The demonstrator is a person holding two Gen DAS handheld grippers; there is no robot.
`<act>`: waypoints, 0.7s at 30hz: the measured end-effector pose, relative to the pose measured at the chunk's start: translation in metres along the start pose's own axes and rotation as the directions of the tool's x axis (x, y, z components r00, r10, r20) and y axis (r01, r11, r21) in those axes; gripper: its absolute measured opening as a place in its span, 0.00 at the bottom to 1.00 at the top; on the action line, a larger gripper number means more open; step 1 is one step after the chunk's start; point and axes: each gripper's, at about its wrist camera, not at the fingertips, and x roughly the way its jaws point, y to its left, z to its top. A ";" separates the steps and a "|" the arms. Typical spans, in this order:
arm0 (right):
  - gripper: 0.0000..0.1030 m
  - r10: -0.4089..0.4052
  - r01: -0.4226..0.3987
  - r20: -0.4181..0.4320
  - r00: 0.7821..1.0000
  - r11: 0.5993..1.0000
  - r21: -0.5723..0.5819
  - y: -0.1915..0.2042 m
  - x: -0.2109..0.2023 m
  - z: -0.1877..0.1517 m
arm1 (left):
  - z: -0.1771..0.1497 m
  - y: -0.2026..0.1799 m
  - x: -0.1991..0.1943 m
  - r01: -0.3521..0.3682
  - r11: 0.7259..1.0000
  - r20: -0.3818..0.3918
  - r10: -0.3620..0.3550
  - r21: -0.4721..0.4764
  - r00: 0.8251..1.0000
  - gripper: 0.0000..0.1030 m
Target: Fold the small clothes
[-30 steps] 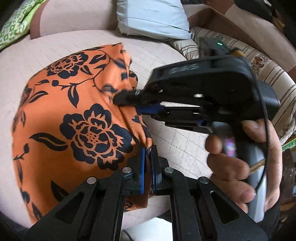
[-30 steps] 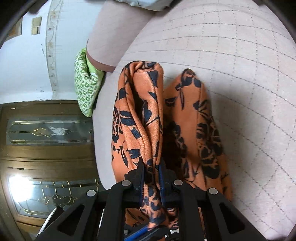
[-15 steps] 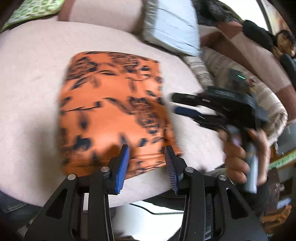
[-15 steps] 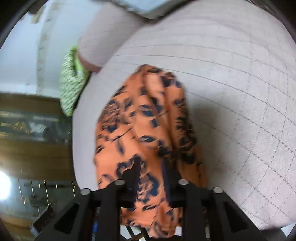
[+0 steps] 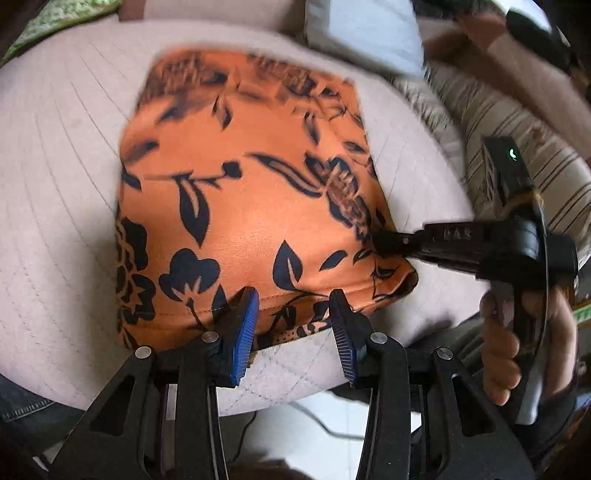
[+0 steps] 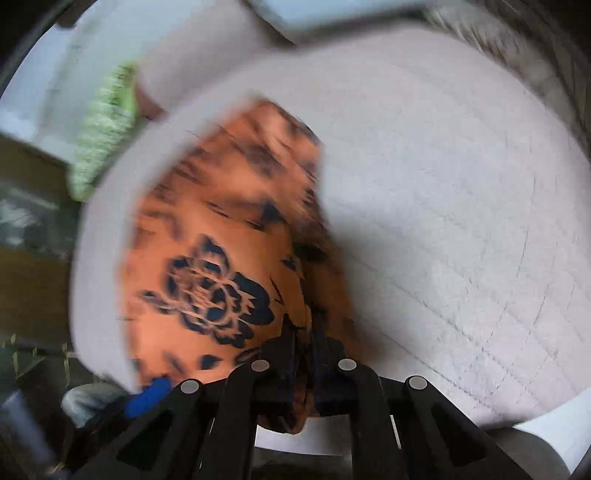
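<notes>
An orange garment with black flowers (image 5: 251,192) lies folded flat on a pale quilted cushion (image 5: 55,184). My left gripper (image 5: 291,325) is open and empty, its blue pads (image 5: 243,332) just over the garment's near hem. My right gripper (image 5: 384,242) reaches in from the right, and its tips meet the garment's right edge. In the blurred right wrist view the garment (image 6: 207,266) spreads ahead on the cushion (image 6: 443,221), and my right gripper (image 6: 304,339) is shut on a fold of its near edge.
A light blue pillow (image 5: 362,33) and a striped cushion (image 5: 498,122) lie behind and to the right. A green patterned cloth (image 6: 103,129) lies at the cushion's far side. The cushion's front edge (image 5: 280,387) drops off just beyond my left gripper.
My left gripper has let go of the garment and opened. The bunched garment has been laid out flat. My right gripper still holds its edge and has moved nearer the front right corner.
</notes>
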 end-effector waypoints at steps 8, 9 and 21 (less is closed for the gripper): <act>0.09 0.070 -0.071 0.027 0.997 0.997 0.042 -0.012 -0.020 -0.003 | 0.000 0.008 -0.036 0.085 0.996 0.034 -0.084 -0.034 0.996 0.38; 0.09 0.085 -0.087 0.043 0.995 0.995 0.039 -0.015 -0.026 -0.005 | 0.002 0.014 -0.043 0.106 0.993 0.050 -0.103 -0.057 0.993 0.38; 0.43 0.400 -0.433 0.379 0.834 0.902 0.000 -0.036 -0.107 -0.011 | 0.055 0.099 -0.086 0.142 0.953 0.196 -0.090 -0.269 0.976 0.58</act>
